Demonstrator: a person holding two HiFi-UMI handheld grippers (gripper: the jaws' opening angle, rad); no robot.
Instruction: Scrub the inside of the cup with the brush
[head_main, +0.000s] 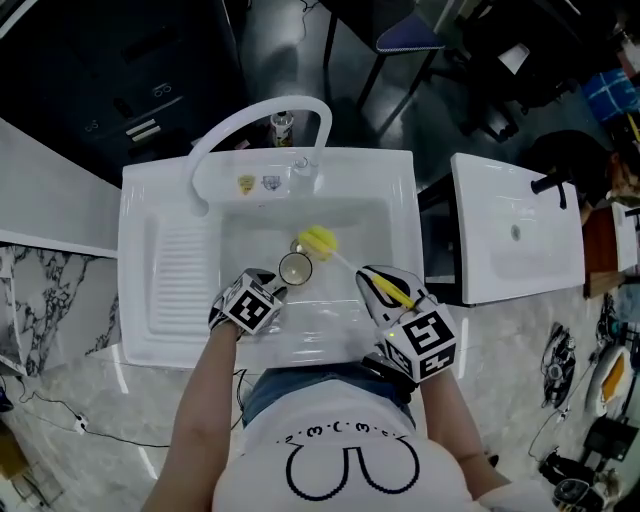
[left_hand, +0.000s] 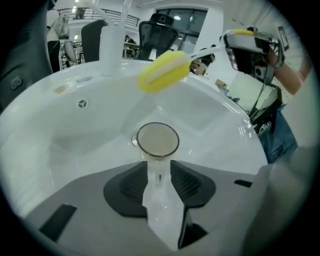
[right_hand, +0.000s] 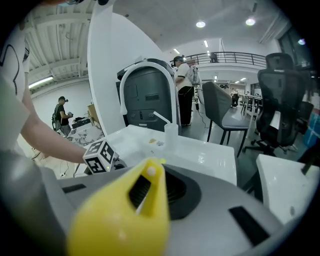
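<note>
l tool (left_hand: 159, 169) closing, cup (left_hand: 157, 140) betw jaws; r tool (head_main: 372, 281) clamps brush (head_main: 320, 241).

The head view hangs over the white sink (head_main: 140, 260) and faces steeply down, with the left tongs (head_main: 268, 290) and right tongs (head_main: 372, 280) at its near rim. The left gripper view sits low and close in the basin. It faces along its closing jaws at the cup (left_hand: 158, 139), whose handle stands between them, and the brush (left_hand: 164, 71). Both also show from above. The right gripper view looks past the brush's yellow handle and across the sink into the room, sharing the faucet (head_main: 255, 115) with the head view.
</note>
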